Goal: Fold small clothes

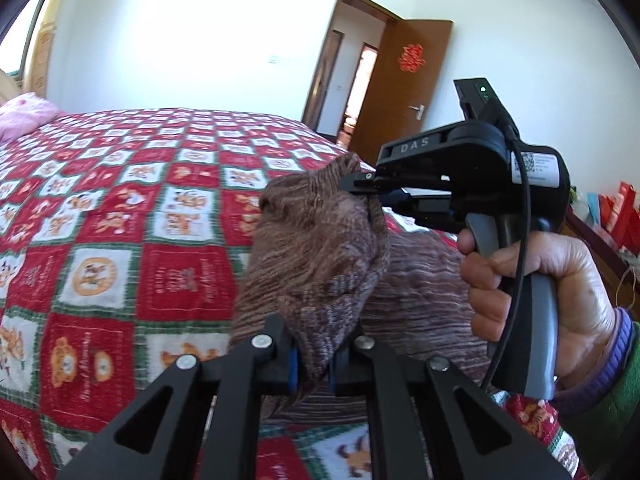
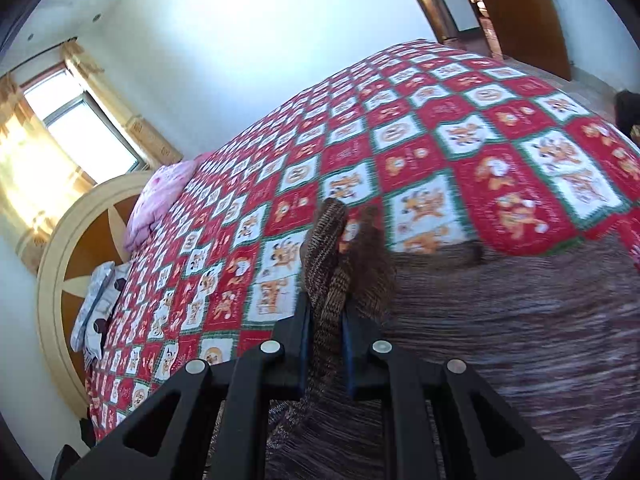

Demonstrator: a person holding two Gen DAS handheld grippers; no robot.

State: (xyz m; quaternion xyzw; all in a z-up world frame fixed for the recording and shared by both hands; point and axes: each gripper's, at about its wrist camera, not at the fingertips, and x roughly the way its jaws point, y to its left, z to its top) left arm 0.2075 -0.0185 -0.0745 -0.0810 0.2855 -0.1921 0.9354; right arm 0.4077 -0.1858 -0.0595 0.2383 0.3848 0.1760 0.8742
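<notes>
Hidden: your left hand-held gripper [image 1: 314, 364] shows only its black linkage and blue pads; the pad faces are buried in the brown striped knitted garment [image 1: 320, 248], and the fabric edge they bite on cannot be made out.
Cut off: the garment's lower part runs out of frame under both linkages, so its full shape is not readable.
Blur: in the right wrist view the spread part of the garment [image 2: 520, 320] is smeared; the stitch pattern is sharp only in the bunched ridge by the pads.
Left view only: your right hand [image 1: 536, 292] on the grey-and-black trigger handle, a purple cuff at the wrist, the right hand-held gripper [image 1: 370, 196] seen side-on pinching a raised fold, and the open brown wooden door [image 1: 400, 88] with its red paper decoration.
Right view only: the round cream headboard [image 2: 60, 280], pink pillow [image 2: 160, 200], curtained window [image 2: 80, 132].
Left gripper: pads close together, clamped on a bunch of the garment.
Right gripper [image 2: 326, 344]: pads narrow, clamped on a ridge of the same garment.
Garment position: lifted at both pinches, the rest lying on the bed's red, white and green checked quilt [image 1: 120, 220].
</notes>
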